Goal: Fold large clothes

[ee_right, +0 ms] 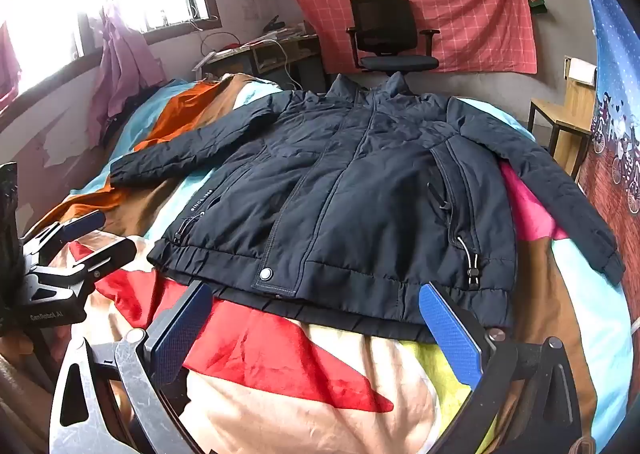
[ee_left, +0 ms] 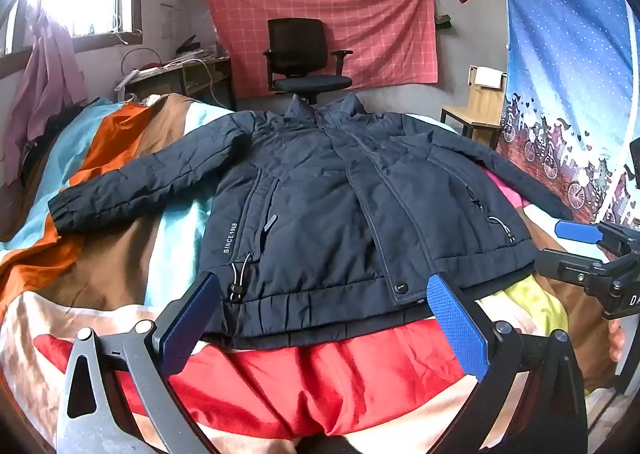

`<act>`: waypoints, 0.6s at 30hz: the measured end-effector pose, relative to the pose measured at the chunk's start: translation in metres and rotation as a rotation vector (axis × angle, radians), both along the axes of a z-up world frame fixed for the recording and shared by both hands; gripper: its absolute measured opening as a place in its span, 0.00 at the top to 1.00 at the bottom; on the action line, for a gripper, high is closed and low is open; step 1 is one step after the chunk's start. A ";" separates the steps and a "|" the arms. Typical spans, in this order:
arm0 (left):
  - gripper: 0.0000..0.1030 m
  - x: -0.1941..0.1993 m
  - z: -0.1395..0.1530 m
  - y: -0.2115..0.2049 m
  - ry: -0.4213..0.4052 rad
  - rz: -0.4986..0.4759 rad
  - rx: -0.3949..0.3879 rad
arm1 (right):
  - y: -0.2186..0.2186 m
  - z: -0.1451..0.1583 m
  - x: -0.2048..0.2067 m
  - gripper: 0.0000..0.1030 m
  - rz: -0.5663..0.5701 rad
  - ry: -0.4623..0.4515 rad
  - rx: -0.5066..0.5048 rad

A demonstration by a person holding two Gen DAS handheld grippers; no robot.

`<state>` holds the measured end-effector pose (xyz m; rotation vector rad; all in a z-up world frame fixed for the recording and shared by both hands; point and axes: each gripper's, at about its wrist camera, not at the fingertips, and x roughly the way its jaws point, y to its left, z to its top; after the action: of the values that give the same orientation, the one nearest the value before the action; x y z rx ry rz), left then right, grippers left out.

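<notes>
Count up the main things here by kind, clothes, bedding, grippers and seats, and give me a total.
Jackets: 1, the dark navy jacket spread flat on the bed.
Blankets: 1, the colour-block blanket under it.
Grippers: 2, the left gripper and right gripper, both open and empty.
Seats: 2, the black office chair and the wooden chair.
Total: 6

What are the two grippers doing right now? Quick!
Left gripper: open, holding nothing, just above the jacket hem.
Right gripper: open, holding nothing.
</notes>
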<state>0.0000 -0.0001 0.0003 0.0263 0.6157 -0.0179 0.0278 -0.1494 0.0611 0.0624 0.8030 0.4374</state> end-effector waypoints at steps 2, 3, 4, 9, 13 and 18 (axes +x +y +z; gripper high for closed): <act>0.02 0.000 0.000 0.000 0.002 0.003 -0.004 | 0.000 0.001 -0.001 0.00 0.003 -0.003 0.001; 0.02 0.000 0.000 0.000 0.001 0.002 -0.002 | 0.000 0.000 0.000 0.00 0.000 0.010 -0.001; 0.01 0.000 0.001 0.001 0.001 0.001 -0.003 | 0.000 0.000 0.000 0.00 -0.001 0.009 -0.001; 0.02 0.000 0.000 0.000 0.000 0.006 -0.001 | 0.000 0.000 0.000 0.00 0.000 0.009 -0.005; 0.02 -0.001 0.001 0.000 -0.001 0.003 -0.001 | 0.000 0.000 0.000 0.00 -0.002 0.009 -0.008; 0.02 -0.001 0.002 0.001 -0.001 0.002 -0.001 | 0.000 0.000 0.000 0.00 -0.004 0.010 -0.009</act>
<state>-0.0007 0.0007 0.0023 0.0248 0.6143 -0.0167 0.0276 -0.1493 0.0614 0.0578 0.8143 0.4300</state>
